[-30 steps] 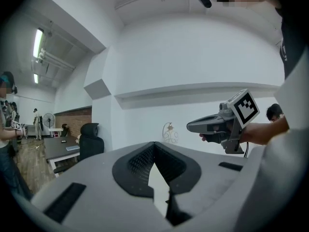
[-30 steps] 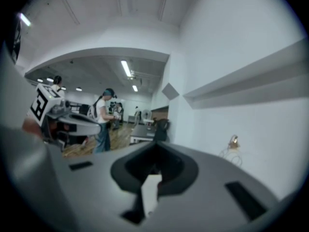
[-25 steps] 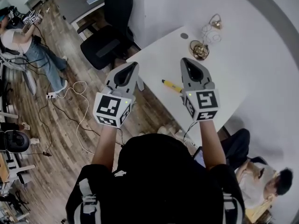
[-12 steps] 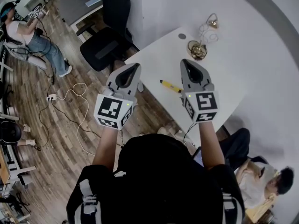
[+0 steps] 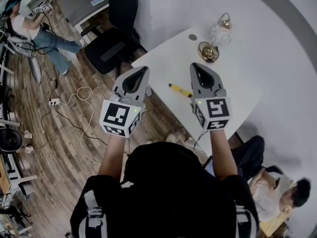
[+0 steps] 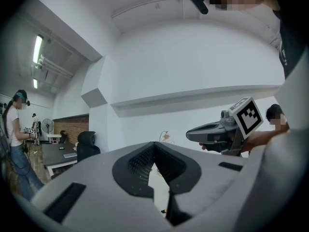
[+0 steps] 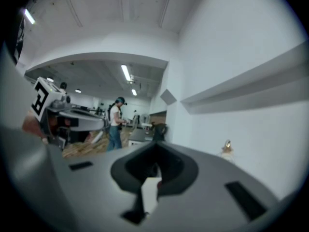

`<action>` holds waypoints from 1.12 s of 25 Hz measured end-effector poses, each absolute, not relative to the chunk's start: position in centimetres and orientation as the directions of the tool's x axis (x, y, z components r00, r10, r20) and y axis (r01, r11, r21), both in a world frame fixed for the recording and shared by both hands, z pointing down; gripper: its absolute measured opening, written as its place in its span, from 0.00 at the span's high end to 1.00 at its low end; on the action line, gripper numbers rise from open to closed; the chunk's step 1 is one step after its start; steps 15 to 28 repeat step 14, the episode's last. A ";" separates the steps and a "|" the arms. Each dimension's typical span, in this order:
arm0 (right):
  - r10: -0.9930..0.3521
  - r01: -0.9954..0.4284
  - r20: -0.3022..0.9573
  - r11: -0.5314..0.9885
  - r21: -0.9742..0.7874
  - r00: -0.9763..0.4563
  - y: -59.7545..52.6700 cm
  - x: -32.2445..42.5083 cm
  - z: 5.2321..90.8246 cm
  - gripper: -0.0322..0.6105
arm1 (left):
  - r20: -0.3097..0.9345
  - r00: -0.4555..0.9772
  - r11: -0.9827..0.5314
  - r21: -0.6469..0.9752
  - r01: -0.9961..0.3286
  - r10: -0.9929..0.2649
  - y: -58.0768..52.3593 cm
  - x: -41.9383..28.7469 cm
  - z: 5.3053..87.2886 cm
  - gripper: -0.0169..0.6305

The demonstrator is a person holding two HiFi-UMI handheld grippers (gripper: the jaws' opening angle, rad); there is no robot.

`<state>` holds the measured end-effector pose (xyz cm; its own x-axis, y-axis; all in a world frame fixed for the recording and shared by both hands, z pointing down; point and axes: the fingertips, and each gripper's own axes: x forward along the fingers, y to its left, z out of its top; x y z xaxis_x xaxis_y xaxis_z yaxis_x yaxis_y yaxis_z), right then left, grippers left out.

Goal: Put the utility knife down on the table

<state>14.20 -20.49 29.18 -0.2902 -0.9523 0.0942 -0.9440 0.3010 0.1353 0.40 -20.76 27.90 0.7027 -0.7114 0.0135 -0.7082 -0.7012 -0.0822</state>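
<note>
left tongs (image 5: 144, 69) are closed tip to tip with nothing between them. they are held level in the air, and in the head view they sit at the left edge of the white surface (image 5: 233, 83). just right of them the knife (image 5: 179, 89), yellow with a dark end, lies flat on the surface near that edge. it shows in the gap between the two tools and touches neither. right tongs (image 5: 194, 65) are also closed and empty, held level above the surface beside the knife. further right and back, a brass wire ornament (image 5: 210, 52) stands near the far corner, well apart from the knife.

over the last second almost nothing of the task has changed. the knife lies in the same place at the same slant, and both tongs have stayed closed where they were. only a person (image 5: 29, 26) at the far left of the room has shifted about, and the view has drifted a touch. i read the put-down as finished: the knife already rests free on the surface and nothing is carried. no further move seems needed beyond keeping clear of it.
</note>
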 end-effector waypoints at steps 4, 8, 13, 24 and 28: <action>-0.953 -0.945 0.104 0.297 0.137 -0.285 -20.3 14.3 29.5 0.90 | 0.010 0.716 -0.715 -0.042 -0.697 -0.698 -20.5 0.5 28.0 0.94; -0.952 -0.944 0.114 0.299 0.137 -0.285 -20.3 14.3 29.6 0.89 | 0.014 0.714 -0.714 -0.049 -0.699 -0.700 -20.5 0.5 28.0 0.94; -0.951 -0.944 0.117 0.301 0.135 -0.287 -20.8 14.3 29.5 0.90 | 0.012 0.715 -0.715 -0.045 -0.698 -0.699 -21.1 0.7 27.8 0.94; -0.951 -0.944 0.116 0.302 0.135 -0.288 -20.9 14.3 29.5 0.90 | 0.011 0.714 -0.714 -0.046 -0.699 -0.700 -21.2 0.7 27.7 0.94; -0.951 -0.944 0.116 0.302 0.135 -0.288 -20.9 14.3 29.5 0.90 | 0.011 0.714 -0.714 -0.046 -0.699 -0.700 -21.2 0.7 27.7 0.94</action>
